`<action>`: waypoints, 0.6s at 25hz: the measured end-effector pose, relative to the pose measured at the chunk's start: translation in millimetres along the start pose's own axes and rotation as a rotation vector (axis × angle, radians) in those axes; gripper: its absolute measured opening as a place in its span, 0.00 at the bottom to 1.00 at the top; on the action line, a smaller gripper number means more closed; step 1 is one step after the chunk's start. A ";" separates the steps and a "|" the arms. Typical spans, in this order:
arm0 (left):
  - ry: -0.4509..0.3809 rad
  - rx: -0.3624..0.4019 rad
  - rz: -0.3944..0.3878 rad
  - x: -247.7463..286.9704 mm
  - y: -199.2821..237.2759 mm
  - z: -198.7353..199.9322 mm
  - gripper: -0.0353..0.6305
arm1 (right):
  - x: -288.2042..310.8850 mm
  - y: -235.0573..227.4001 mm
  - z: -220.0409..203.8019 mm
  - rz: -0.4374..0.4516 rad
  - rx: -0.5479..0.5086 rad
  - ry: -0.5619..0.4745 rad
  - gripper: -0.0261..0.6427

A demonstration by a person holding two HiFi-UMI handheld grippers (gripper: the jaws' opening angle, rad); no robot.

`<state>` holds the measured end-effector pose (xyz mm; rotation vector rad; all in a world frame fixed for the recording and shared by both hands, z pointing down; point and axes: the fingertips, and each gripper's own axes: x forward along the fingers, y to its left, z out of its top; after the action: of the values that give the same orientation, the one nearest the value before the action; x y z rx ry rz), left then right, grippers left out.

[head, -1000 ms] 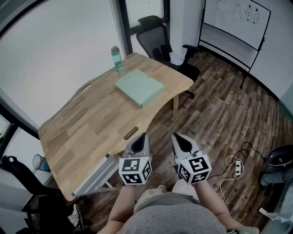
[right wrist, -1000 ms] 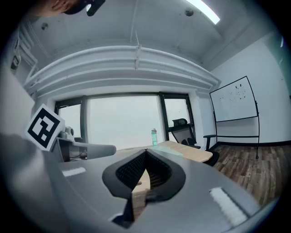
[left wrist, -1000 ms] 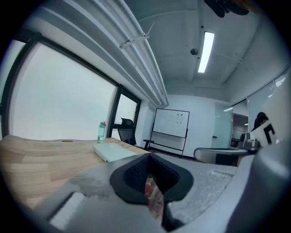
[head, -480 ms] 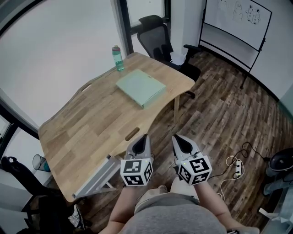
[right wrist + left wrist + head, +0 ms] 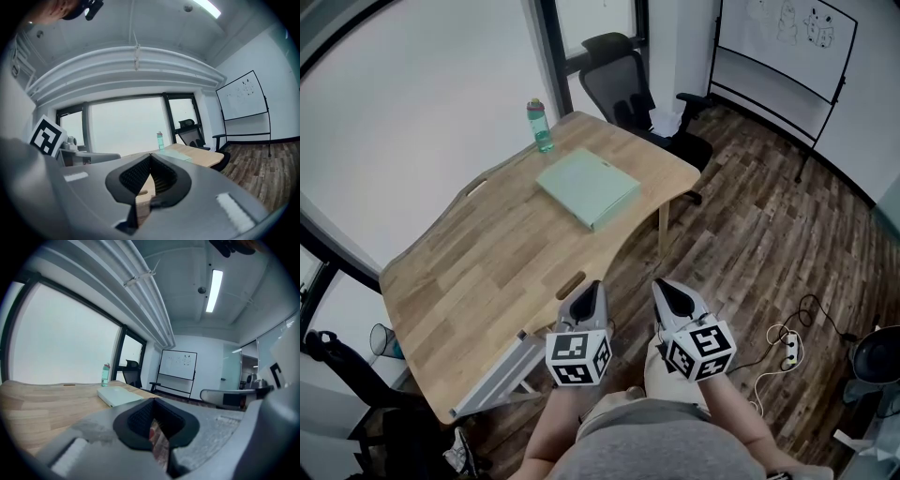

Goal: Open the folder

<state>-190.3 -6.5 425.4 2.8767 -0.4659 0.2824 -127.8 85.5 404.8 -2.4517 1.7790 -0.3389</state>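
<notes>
The folder [image 5: 588, 188] was pale green, flat and rectangular. It lay closed on the far part of the wooden table [image 5: 487, 272], turned a little askew to the table's sides. Its cover looked smooth and plain, and its thicker side faced the table's curved right edge, close to it. A green bottle [image 5: 539, 127] stood upright on the table just beyond the folder, near the table's far edge and apart from the folder.

Between the folder and the table's near end there was a long stretch of open wood. The table's right edge curved inward there, with a dark slot [image 5: 570, 285] cut beside it.

The left gripper [image 5: 588, 296] and the right gripper [image 5: 667, 292] were held side by side off the table, just past this curved edge, above the dark plank floor [image 5: 750, 234]. Both pointed toward the table's far end. The jaws of each one were pressed together with nothing between them.

A black office chair [image 5: 623, 80] stood at the table's far end, and a whiteboard [image 5: 783, 42] stood well apart from the table.
</notes>
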 end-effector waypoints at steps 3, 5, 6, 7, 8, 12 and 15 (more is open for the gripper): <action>0.004 0.005 0.001 15.1 1.9 -1.5 0.05 | 11.3 -13.7 -0.3 0.000 0.003 -0.001 0.04; 0.003 0.011 0.005 28.2 4.2 -2.0 0.05 | 22.6 -25.3 -0.8 0.005 0.005 0.001 0.04; 0.003 0.010 0.010 35.8 5.7 -1.6 0.05 | 29.1 -31.8 -0.1 0.009 0.006 0.001 0.04; 0.003 0.007 0.016 44.1 7.4 -1.0 0.05 | 35.9 -38.7 1.3 0.013 0.006 0.001 0.04; 0.002 0.001 0.023 52.8 9.3 -0.2 0.05 | 43.0 -45.9 3.1 0.018 0.003 0.001 0.04; -0.006 0.000 0.060 90.3 18.9 7.0 0.05 | 75.6 -74.6 12.3 0.047 -0.030 0.016 0.04; -0.012 0.002 0.072 119.0 20.6 16.8 0.05 | 101.3 -99.5 22.4 0.072 -0.037 0.029 0.04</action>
<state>-83.7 -64.0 439.3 2.8691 -0.5729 0.2771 -0.4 19.7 416.0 -2.4119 1.8962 -0.3393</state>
